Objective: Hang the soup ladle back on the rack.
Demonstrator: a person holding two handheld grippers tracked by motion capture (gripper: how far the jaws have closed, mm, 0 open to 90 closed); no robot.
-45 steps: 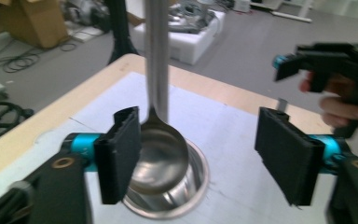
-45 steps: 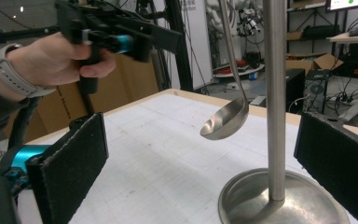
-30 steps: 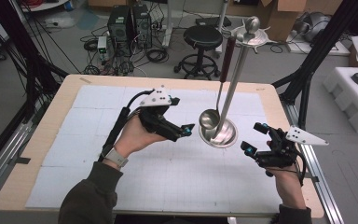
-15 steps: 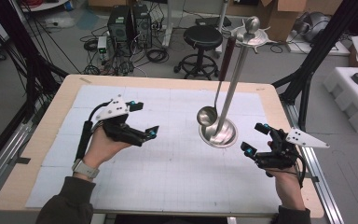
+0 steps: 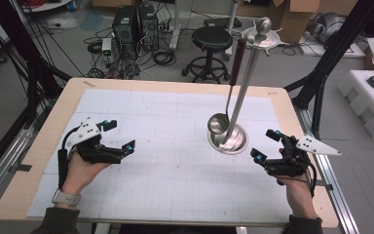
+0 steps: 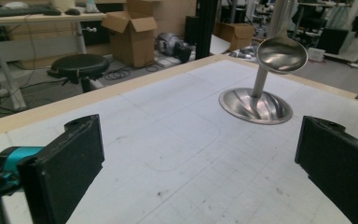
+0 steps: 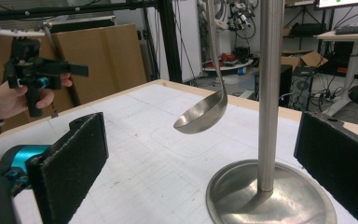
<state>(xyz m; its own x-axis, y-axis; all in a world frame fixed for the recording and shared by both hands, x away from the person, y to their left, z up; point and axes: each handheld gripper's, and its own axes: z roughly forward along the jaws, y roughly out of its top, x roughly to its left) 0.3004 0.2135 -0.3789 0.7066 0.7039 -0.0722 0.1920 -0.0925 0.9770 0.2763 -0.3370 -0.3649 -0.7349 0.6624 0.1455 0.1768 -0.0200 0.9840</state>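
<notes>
Ladle (image 5: 219,123) hanging off the stand (image 5: 229,138), bowl down low and just clear of the stand's round base, over toward the right edge of the bench (image 5: 175,92), about midway between far and near edges. Its handle runs up alongside the pole to the top piece. In the right gripper view the ladle bowl (image 7: 200,114) floats just left of the pole, above the white mat, touching nothing below it.

Left gripper (image 5: 117,135) is out by the left edge of the bench, well apart from the stand, jaws spread wide and holding nothing. The left gripper view looks across open mat to the stand's base (image 6: 255,105), with the ladle bowl (image 6: 281,55) above it.

Right gripper (image 5: 267,145) sits near the right edge, just beside the stand's base, jaws wide apart too, nothing between them. Its own view has the pole and base framed between the two black pads (image 7: 70,161), neither pad touching metal.
</notes>
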